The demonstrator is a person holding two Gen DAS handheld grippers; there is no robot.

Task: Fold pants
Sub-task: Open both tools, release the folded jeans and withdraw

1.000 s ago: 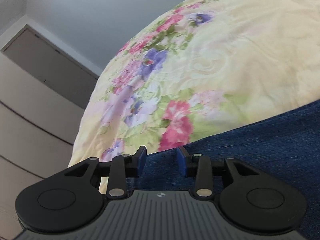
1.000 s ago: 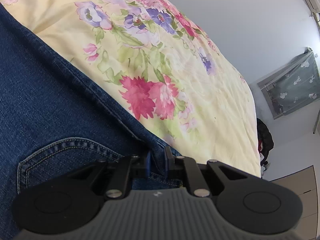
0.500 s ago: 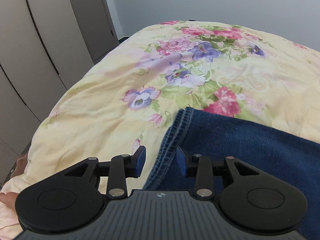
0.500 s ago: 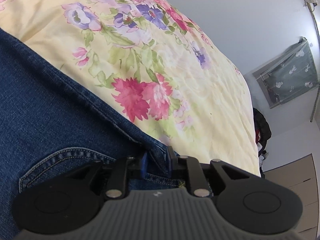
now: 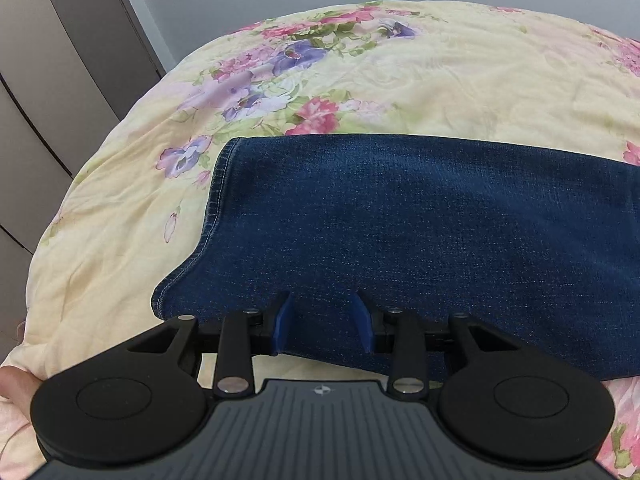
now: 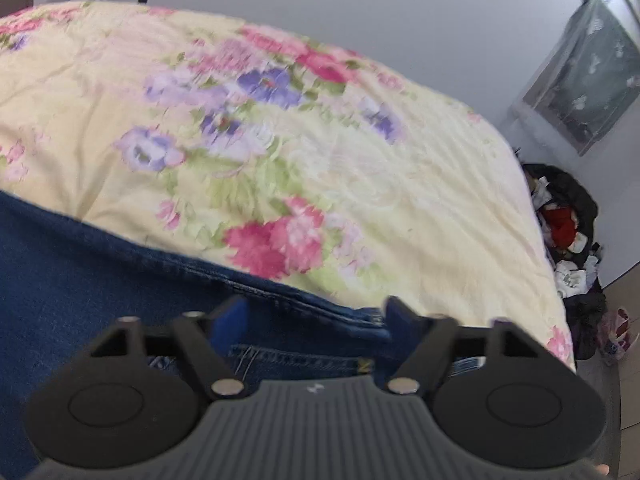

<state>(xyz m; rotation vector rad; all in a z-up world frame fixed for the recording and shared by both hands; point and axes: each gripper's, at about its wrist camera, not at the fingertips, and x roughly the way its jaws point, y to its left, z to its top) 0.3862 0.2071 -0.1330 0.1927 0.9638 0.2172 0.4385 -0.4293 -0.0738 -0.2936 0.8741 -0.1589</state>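
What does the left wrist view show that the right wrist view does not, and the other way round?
Only the left wrist view shows the hemmed leg end of the jeans, a wardrobe and the left gripper, jaws apart. Only the right wrist view shows the waistband, a clothes pile on the floor, a wall hanging and the right gripper, jaws wide apart. Both show blue denim lying on the floral bedspread below a grey wall.

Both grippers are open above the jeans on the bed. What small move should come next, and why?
Probably lower the left gripper onto the hem end of the jeans and close. Its fingers are apart and hold nothing, and the jeans lie lengthwise on the bedspread, one fold apparently remaining.
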